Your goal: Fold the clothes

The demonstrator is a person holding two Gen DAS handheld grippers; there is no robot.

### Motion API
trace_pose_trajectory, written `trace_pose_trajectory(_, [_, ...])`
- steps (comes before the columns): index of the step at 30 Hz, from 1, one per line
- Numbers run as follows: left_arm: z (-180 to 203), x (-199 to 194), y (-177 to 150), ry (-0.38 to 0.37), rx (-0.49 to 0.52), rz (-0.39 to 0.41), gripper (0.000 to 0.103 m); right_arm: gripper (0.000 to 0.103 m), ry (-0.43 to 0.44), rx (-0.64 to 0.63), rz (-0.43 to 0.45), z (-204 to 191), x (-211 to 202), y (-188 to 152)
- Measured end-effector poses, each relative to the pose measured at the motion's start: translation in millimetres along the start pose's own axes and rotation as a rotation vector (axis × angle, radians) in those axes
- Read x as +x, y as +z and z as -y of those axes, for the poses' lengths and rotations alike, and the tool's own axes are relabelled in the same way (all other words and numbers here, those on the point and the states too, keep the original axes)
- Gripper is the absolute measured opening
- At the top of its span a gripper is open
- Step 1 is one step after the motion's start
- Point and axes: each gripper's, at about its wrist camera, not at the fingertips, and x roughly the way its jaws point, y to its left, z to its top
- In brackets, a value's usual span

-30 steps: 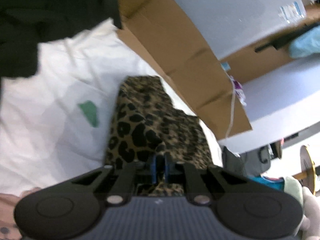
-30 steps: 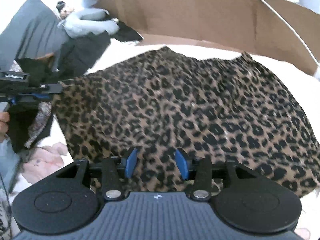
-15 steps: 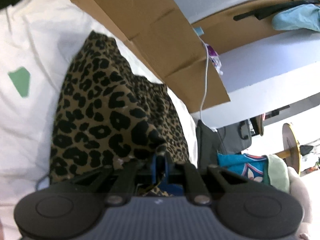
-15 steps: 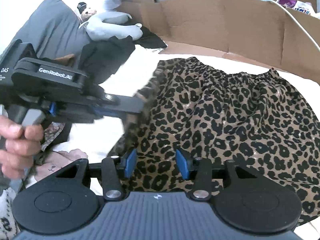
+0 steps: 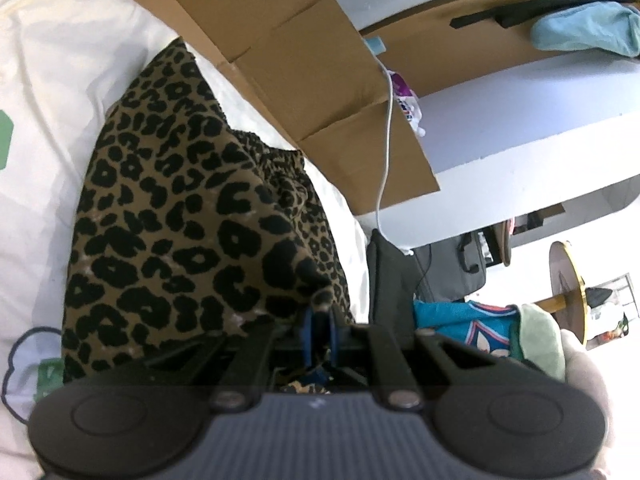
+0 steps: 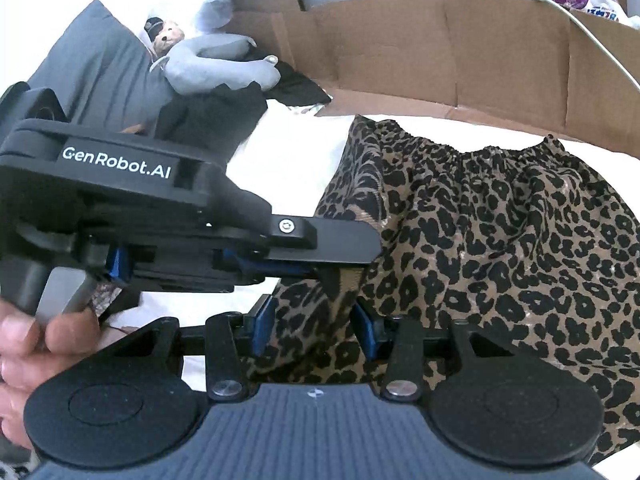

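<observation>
Leopard-print skirt [image 6: 500,240] being folded on white bedding [image 5: 52,92].
The left gripper [image 5: 319,330] is pinching the skirt's edge, holding it just ahead of the right gripper [image 6: 314,328], whose jaws are standing apart with fabric between them.

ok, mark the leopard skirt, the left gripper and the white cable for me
leopard skirt [image 6: 500,240]: right wrist view, middle of the flat fabric.
left gripper [image 6: 340,276]: right wrist view, finger ends, shut on the folded skirt edge.
white cable [image 5: 386,140]: left wrist view, mid-length, against the cardboard.
</observation>
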Motion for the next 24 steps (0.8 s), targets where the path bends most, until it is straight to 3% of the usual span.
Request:
trace_pose_trajectory(11, [0,7,0,-0.034,-0.007,-0.010,0.009,0.043,-0.032,0.023,0.008,3,9,2])
trace_pose_trajectory(16, [2,9,-2,-0.056,-0.012,-0.012,0.009,0.002,-0.041,0.081,0.019,14,16,1])
trace_pose_trajectory(18, [2,6,-3,-0.076,-0.018,-0.007,0.012,0.001,-0.057,0.093,0.021,20,16,0])
trace_pose_trajectory(21, [6,-1,-5,-0.083,-0.013,0.024,0.029,0.001,-0.084,0.102,0.021,29,14,-1])
trace_pose_trajectory(23, [7,-7,-6,-0.067,0.002,0.055,0.052,0.001,-0.097,0.108,0.020,35,12,-1])
trace_pose_trajectory(24, [5,-12,-6,-0.051,0.010,0.072,0.055,0.001,-0.100,0.104,0.022,35,11,0])
